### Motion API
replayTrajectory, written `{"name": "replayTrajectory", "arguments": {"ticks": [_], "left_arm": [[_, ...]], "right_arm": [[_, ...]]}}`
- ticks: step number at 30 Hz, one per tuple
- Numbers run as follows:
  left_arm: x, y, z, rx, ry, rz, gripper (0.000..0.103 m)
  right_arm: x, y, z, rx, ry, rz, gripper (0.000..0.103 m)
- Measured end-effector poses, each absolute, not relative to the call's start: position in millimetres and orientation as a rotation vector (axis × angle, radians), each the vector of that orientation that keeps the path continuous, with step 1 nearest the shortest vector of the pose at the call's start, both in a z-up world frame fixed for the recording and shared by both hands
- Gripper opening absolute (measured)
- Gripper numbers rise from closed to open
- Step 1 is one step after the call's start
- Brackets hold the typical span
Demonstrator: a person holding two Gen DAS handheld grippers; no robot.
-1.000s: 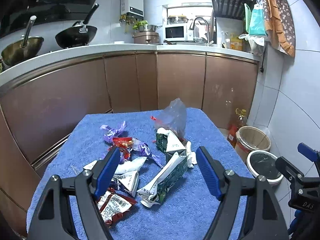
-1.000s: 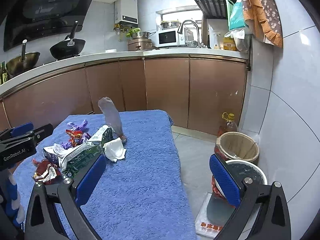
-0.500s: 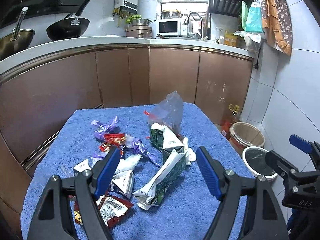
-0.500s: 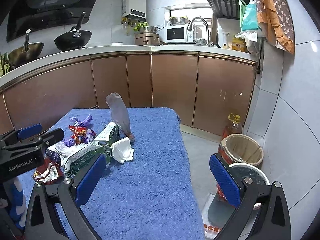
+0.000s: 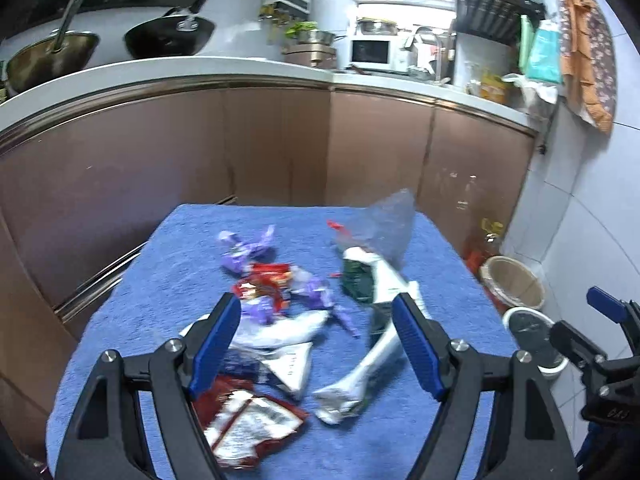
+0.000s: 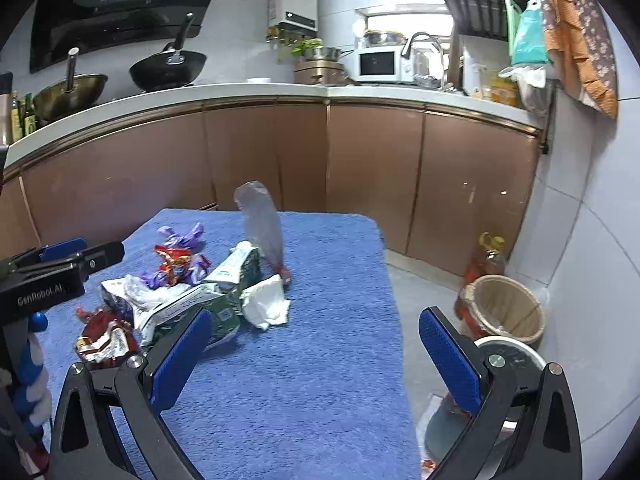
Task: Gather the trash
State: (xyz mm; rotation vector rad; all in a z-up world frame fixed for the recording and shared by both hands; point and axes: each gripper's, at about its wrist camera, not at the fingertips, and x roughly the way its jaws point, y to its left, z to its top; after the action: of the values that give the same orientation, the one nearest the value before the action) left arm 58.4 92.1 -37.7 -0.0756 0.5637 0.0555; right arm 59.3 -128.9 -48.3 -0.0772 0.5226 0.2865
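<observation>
On the blue-towelled worktop [image 5: 432,248] the trash [image 5: 280,320] lies in a loose heap, near twelve o'clock of the left gripper [image 5: 316,344], whose jaws stand wide open and empty. The right gripper [image 6: 316,356], jaws equally spread, holds nothing, with the heap at its ten o'clock. Thin wrappers overlap, so a pinch may snag several or slip off; the bins [image 6: 506,312] sit on the floor at the right gripper's three o'clock, so a loosely held piece could drop short.

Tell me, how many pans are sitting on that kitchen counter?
2. A brass-coloured wok sits at the far left of the counter, and a black frying pan is just to its right. More cookware may be hidden beyond the frame's left edge.
</observation>
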Motion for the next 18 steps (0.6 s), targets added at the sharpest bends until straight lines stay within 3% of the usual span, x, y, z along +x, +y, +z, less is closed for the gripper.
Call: {"name": "replayTrajectory", "arguments": {"ticks": [18], "left_arm": [[28.3, 221.1, -92.7, -0.134, 0.76, 0.291, 0.077]], "right_arm": [[93.7, -72.1, -82.7, -0.027, 0.726, 0.666, 0.103]]}}
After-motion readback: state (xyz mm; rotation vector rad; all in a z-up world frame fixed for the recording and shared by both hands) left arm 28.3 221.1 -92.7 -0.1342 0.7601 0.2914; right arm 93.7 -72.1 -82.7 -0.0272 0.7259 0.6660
